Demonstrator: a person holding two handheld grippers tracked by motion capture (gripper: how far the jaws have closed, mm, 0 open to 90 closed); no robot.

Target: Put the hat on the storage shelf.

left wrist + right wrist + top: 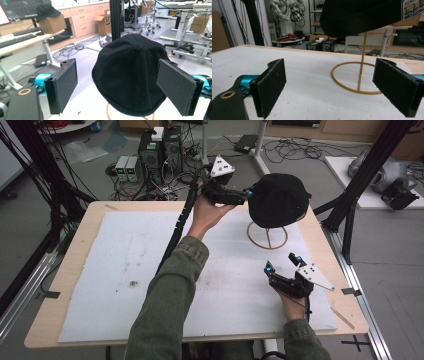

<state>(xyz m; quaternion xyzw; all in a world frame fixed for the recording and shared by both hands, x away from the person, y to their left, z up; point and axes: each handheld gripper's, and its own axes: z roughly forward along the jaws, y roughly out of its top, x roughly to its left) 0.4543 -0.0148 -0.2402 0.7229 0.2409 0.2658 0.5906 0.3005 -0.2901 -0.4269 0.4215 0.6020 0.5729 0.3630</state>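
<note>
A black cap (277, 200) sits on a yellow wire stand (267, 236) at the back right of the table. My left gripper (247, 194) is raised beside the cap's left side and stands open. In the left gripper view the cap (130, 75) lies between and just beyond the pads (63, 85), which do not touch it. My right gripper (282, 263) rests low on the mat in front of the stand, open and holding nothing. The right gripper view looks up at the cap's underside (362, 15) and at the stand's ring (348, 87) on the mat.
A white foam mat (125, 270) covers most of the wooden table (80, 240). Black frame posts (350, 210) stand at the table's right edge. Computers (160, 150) and cables lie on the floor behind. A thick cable (175, 232) trails from the left gripper.
</note>
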